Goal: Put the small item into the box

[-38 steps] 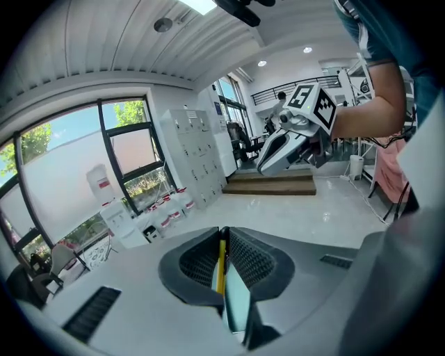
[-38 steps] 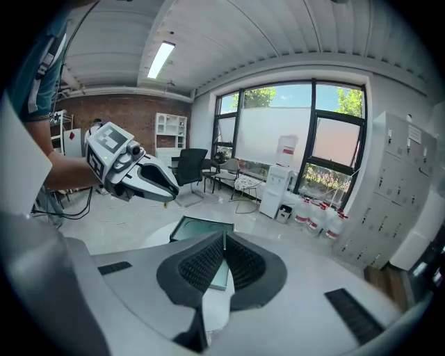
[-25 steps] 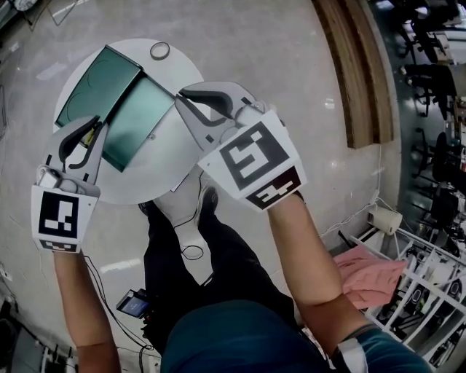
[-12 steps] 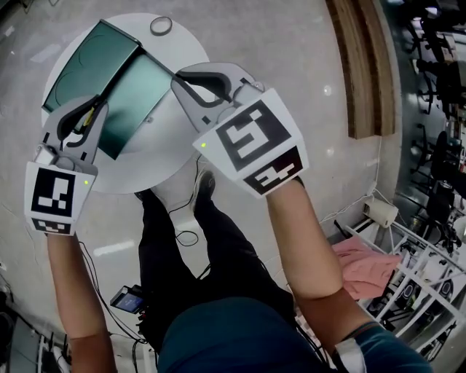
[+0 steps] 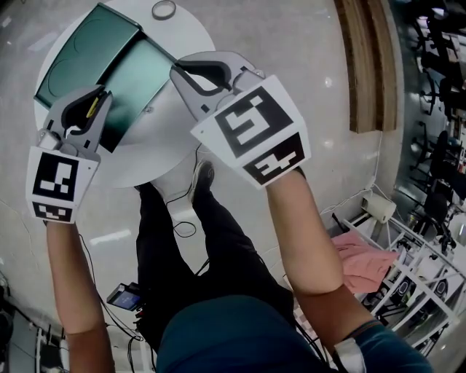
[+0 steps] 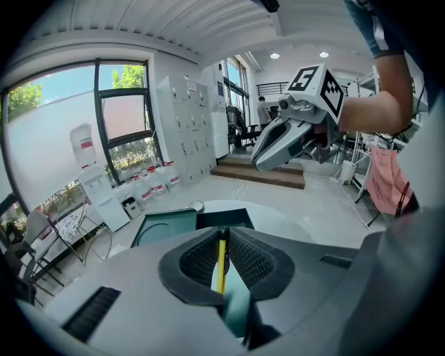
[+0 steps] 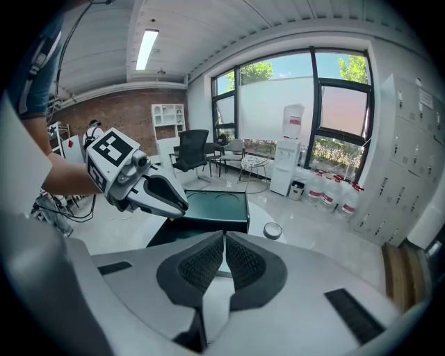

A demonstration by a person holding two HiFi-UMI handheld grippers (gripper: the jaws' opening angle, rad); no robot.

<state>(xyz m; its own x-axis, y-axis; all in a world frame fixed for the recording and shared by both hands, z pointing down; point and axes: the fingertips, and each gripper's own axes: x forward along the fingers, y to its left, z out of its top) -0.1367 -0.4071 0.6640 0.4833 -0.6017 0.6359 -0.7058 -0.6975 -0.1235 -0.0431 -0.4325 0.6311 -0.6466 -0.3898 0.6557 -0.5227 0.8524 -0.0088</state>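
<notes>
Left gripper [image 6: 224, 238]: my jaws are clamped on 1 thin yellow item [image 6: 221, 263], pinched between the ribbed pads. In the head view it sits over the near part of the open green box [image 5: 76, 62]. Right gripper [image 7: 223, 240]: my jaws are drawn together, with nothing between them, raised above the round white table [image 5: 171, 138]. The box lies open on that table, with 1 small ring [image 5: 164, 9] beside it.

Head cam steep down; gripper views low, level — share box [image 5: 79, 64].
</notes>
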